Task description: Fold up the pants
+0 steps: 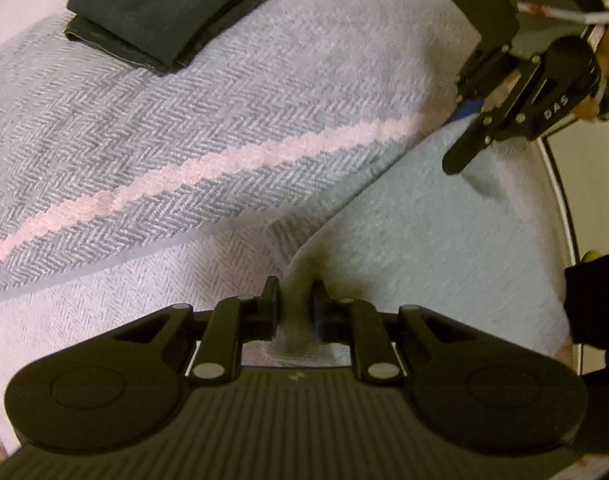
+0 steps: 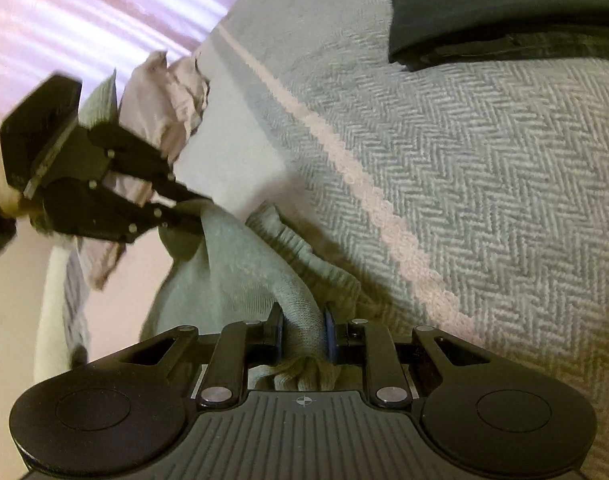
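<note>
In the left wrist view, the left gripper [image 1: 295, 300] is seen closed on an edge of the pale grey-green pants [image 1: 416, 232], which are spread over the near part of the herringbone bedspread [image 1: 184, 120]. The right gripper [image 1: 464, 148] is seen at the far corner of the same cloth, apparently pinching it, though blur hides the contact. A folded dark garment [image 1: 144, 12] lies well apart at the far side. A slip could be caused here by the thin bite taken on the edge.

In the right wrist view, the right gripper [image 2: 303, 330] is clamped on a bunched wad of the pants [image 2: 232, 264], near the ribbed waistband [image 2: 300, 252]. The left gripper [image 2: 184, 208] is closed on another part. Because a bunch is held rather than a flat edge, a crooked, wrinkled fold could result; uneven pulling could drag the cloth off the bed edge.
</note>
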A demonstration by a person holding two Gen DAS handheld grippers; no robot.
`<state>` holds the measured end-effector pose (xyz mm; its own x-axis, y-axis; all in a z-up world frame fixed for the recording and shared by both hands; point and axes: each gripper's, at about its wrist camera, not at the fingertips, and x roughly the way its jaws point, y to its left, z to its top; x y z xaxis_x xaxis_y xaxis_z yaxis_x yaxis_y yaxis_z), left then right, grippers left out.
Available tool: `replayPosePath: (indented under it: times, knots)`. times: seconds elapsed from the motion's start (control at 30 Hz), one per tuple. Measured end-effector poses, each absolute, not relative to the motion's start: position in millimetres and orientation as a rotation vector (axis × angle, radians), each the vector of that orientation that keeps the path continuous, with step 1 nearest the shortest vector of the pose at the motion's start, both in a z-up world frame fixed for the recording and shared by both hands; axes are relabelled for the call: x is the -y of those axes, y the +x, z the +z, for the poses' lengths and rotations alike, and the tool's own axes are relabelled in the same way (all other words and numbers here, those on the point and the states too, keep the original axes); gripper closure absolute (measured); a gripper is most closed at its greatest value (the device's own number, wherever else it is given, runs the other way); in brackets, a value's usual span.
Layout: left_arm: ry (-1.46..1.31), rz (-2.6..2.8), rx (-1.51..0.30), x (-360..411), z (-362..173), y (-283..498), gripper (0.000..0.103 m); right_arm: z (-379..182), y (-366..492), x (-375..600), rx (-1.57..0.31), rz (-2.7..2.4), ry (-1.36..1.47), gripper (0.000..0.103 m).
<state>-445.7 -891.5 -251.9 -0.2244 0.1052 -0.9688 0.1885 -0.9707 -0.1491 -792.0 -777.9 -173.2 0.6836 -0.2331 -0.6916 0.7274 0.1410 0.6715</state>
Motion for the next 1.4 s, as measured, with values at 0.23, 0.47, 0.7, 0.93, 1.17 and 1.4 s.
replayPosePath:
  times: [0.23,0.47,0.7,0.93,1.17,1.4]
  knots:
    - [1.856,-2.355,-0.494,912,-277,-446,0.088,-210,-804,787,-0.394,-0.823,1.348,0.08]
    - [1.707,-2.278,-0.573,932,-291,-437,0.076,-192,-828,781,-0.417,-1.064,1.273,0.072]
    - [1.563,-2.217,-0.585,941,-250,-405,0.081,-129,-809,743,-0.347,-0.962,1.116,0.072]
    - [1.564,-2.269,-0.679,889,-255,-405,0.081,-176,-757,733,-0.54,-0.904,1.073,0.073]
    - [1.522,-2.216,-0.75,897,-306,-406,0.075,-170,-757,736,-0.556,-0.922,1.041,0.072]
    - [1.481,-2.202,-0.638,869,-259,-373,0.079,-128,-721,680,-0.552,-0.989,1.034,0.061]
